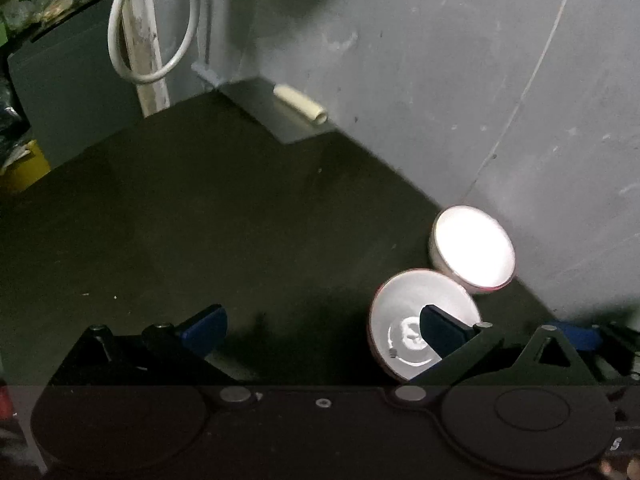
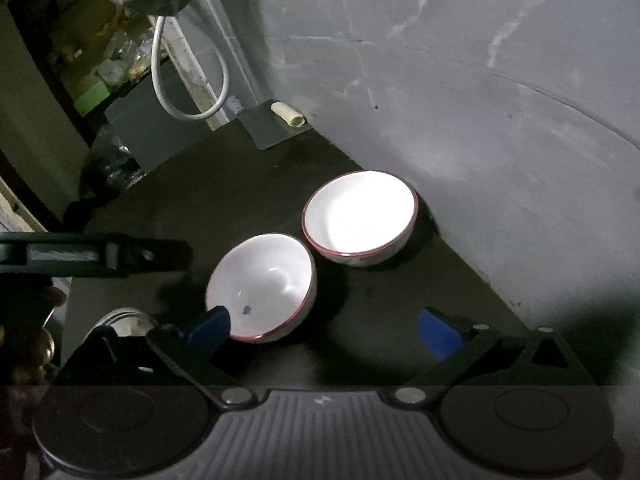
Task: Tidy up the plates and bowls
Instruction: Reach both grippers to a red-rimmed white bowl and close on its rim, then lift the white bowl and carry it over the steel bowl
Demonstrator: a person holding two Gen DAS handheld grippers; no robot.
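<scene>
We see a dark table (image 2: 200, 200) by a grey wall (image 2: 480, 100). 2 white bowls (image 2: 262, 286) (image 2: 360, 216) (red rims). L gripper (image 1: 322, 330) & R gripper (image 2: 326, 332) both wide open, holding nothing.

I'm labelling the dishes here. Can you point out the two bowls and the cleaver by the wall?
Nearer white red-rimmed bowl (image 2: 264, 280): right wrist view, inner wall.
Farther white red-rimmed bowl (image 2: 360, 210): right wrist view, bright inside.
Steel cleaver with pale handle (image 2: 268, 126): right wrist view, flat blade.
</scene>
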